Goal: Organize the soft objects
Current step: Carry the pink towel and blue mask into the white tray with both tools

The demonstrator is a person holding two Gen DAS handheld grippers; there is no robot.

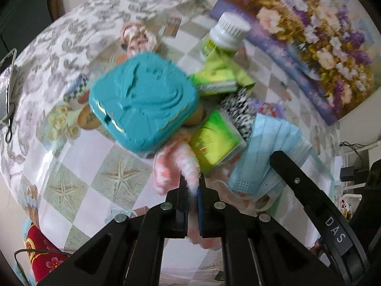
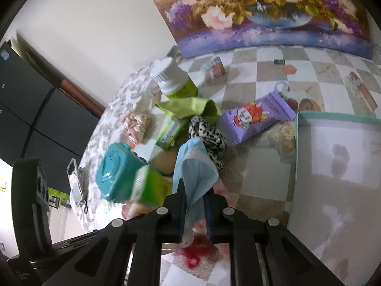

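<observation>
In the left wrist view my left gripper [image 1: 192, 187] is shut on a fluffy pink-and-white soft thing [image 1: 183, 166], which trails out from under a teal box [image 1: 142, 100]. My right gripper [image 2: 194, 191] is shut on a light blue face mask [image 2: 195, 164], whose folds hang between the pads. The same mask [image 1: 266, 147] appears in the left wrist view, with one black finger [image 1: 293, 174] of the right gripper against it. A black-and-white spotted cloth [image 2: 209, 133] lies just behind the mask in the pile.
The pile also holds green tissue packs [image 1: 214, 140], a white-capped green bottle [image 2: 173, 78] and a pink scrunchie [image 2: 138, 124]. A purple snack pack [image 2: 259, 116] lies beside a white box with a teal rim [image 2: 333, 115] at the right. A flower painting [image 2: 262, 12] leans at the back.
</observation>
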